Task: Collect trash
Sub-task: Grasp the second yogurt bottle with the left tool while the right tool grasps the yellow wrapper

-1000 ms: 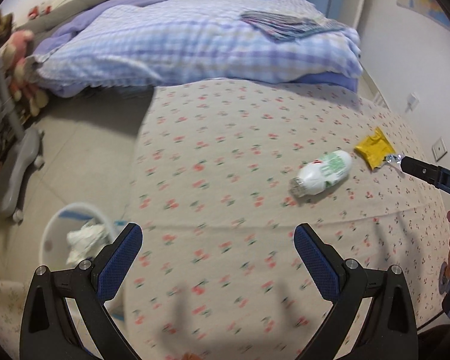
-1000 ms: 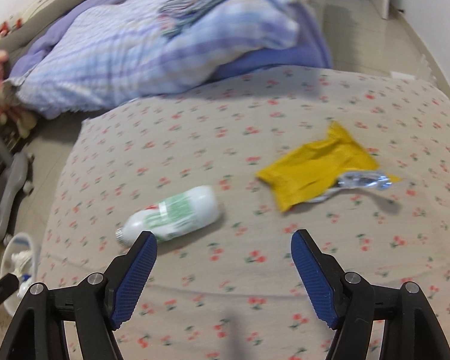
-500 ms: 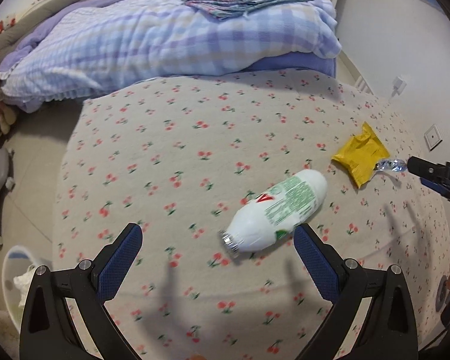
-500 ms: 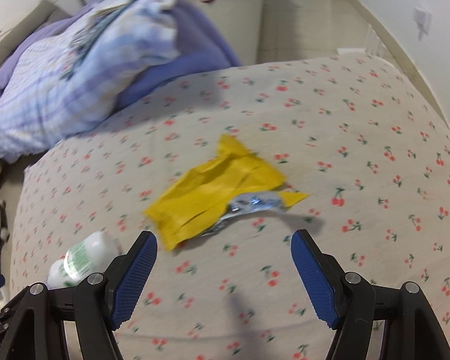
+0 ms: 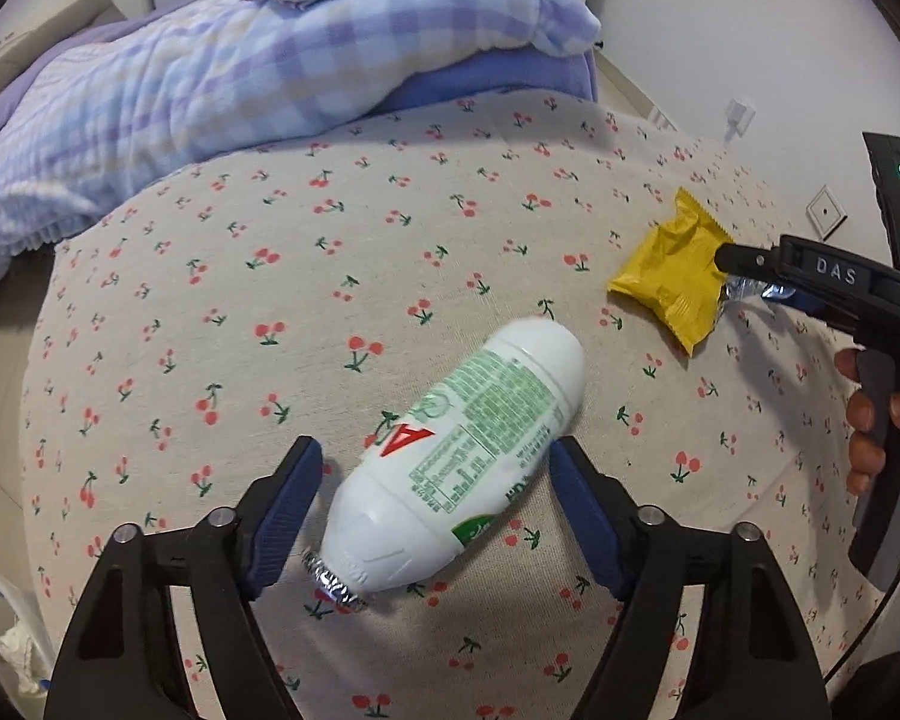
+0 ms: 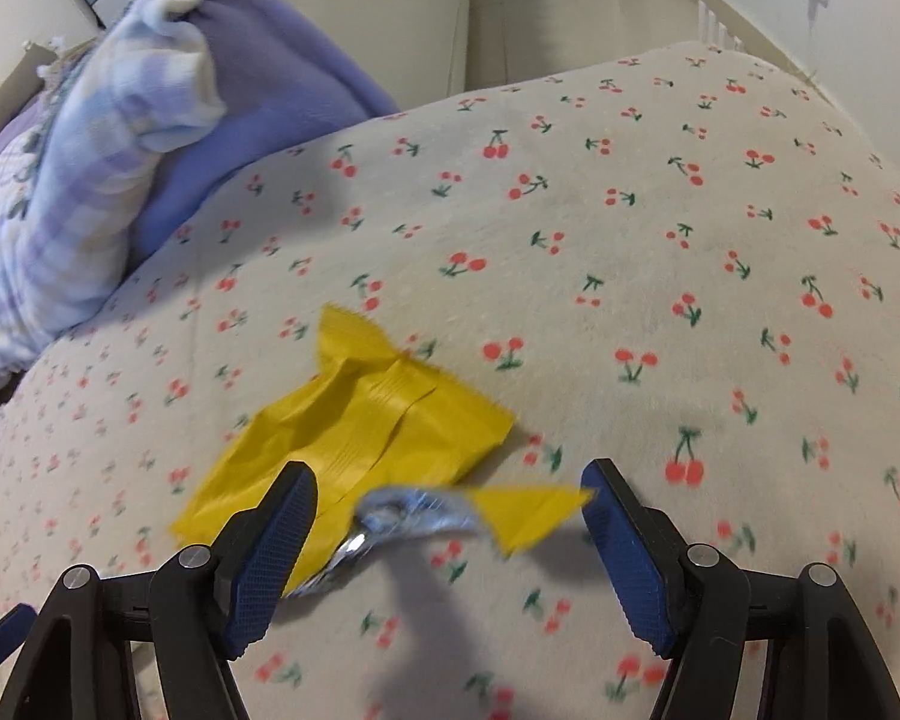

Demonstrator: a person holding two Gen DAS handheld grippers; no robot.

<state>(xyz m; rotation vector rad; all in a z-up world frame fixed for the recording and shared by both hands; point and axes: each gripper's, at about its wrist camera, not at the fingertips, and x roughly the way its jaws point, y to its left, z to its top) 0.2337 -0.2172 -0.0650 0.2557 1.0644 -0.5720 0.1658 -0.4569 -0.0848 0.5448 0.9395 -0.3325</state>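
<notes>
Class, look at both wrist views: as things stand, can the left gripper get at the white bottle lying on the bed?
Probably yes. The left gripper is open with the white bottle lying between its fingers on the cherry-print bedspread; nothing sits in the way.

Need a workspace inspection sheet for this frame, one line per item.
Surface: cherry-print bed cover, soft.
Job's things: white bottle on its side; torn yellow wrapper lying flat.
Clutter: checked quilt; bin with tissue at lower left.
Grippers: left gripper open around the bottle; right gripper open around the wrapper's torn end.
Cables: nothing seen.
Surroundings: wall socket.
</notes>
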